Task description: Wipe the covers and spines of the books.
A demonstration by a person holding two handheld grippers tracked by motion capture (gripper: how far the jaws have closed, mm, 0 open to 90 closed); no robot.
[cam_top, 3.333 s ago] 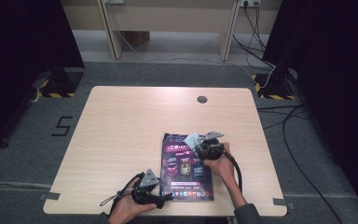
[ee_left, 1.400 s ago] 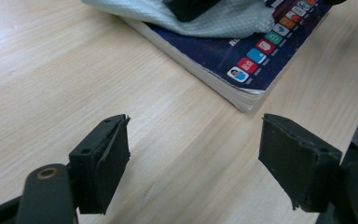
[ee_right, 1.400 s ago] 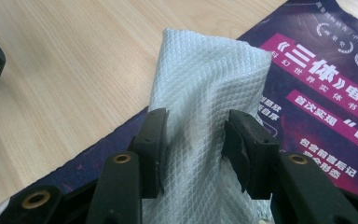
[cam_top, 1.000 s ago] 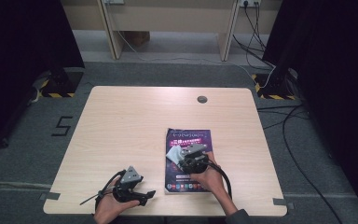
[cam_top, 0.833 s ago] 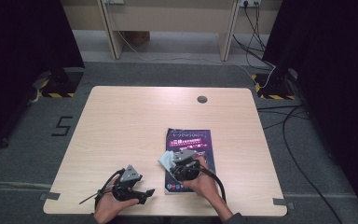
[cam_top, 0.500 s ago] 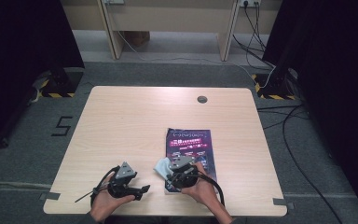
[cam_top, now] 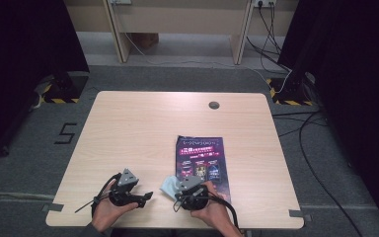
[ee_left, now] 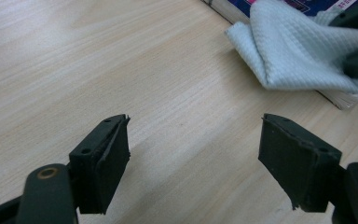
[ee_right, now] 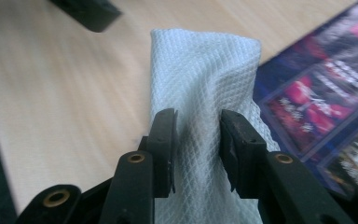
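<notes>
Cloth (cam_top: 168,184) overlaps magazine (cam_top: 201,157) near-left corner (magazine right of table (cam_top: 128,123) centre).

Pale blue-white cloth (ee_right: 200,84) with a fine diamond waffle weave, pinched between matte black jaws with brass-coloured rivets. Glossy booklet (cam_top: 201,157) in deep purple and navy, scattered with pink and magenta lettering and small picture panels. Light beech-toned table (cam_top: 143,128) with straight, faint wood grain, above grey carpet marked with a black 5.
</notes>
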